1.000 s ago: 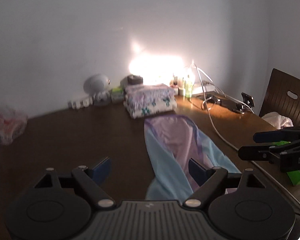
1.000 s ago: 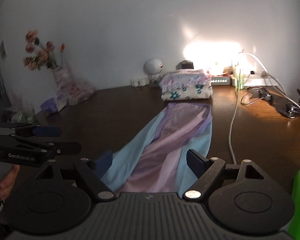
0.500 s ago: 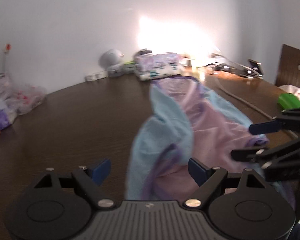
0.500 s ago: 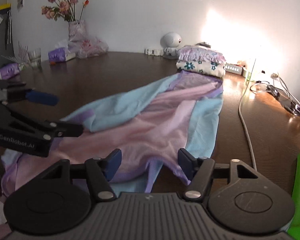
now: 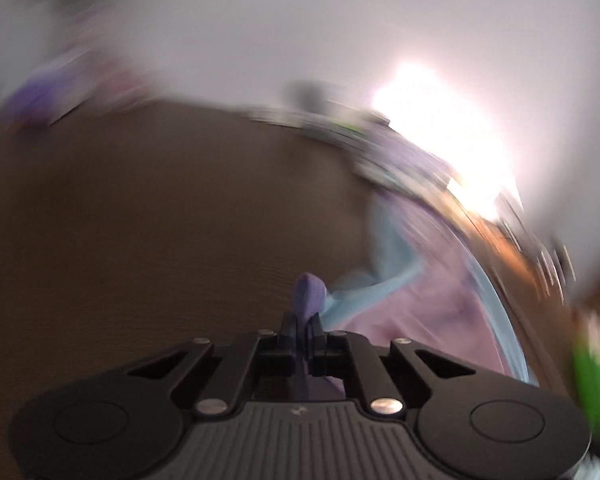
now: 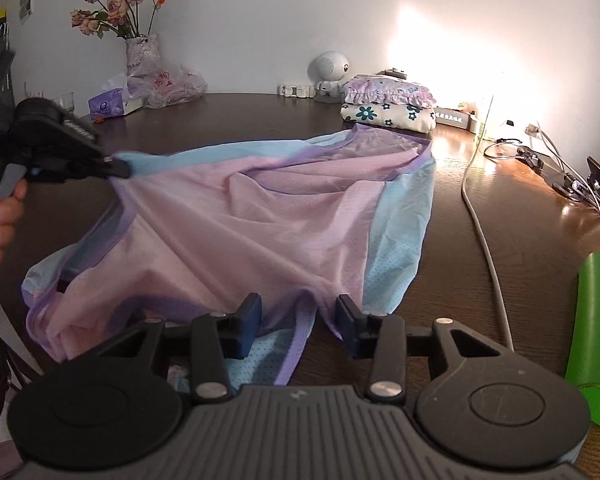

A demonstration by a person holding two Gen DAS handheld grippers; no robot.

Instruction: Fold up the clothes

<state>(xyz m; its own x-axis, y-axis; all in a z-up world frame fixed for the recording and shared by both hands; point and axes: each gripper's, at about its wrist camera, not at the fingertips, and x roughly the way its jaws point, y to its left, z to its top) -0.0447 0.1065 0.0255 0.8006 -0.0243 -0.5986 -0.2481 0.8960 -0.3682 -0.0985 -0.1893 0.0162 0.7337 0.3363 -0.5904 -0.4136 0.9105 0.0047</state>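
On the desk (image 6: pixel 500 240), the left hand-held gripper (image 5: pixel 302 320) has just clamped the garment (image 6: pixel 260 208), while the right hand-held gripper (image 6: pixel 298 320), closing, straddles its hem unpinched.

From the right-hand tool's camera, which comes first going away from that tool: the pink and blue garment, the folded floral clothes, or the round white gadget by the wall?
Starting from the right gripper:
1. The pink and blue garment, directly ahead, its edge between the fingers.
2. The folded floral clothes, beyond the garment's far end, slightly right.
3. The round white gadget, behind the pile, against the wall.
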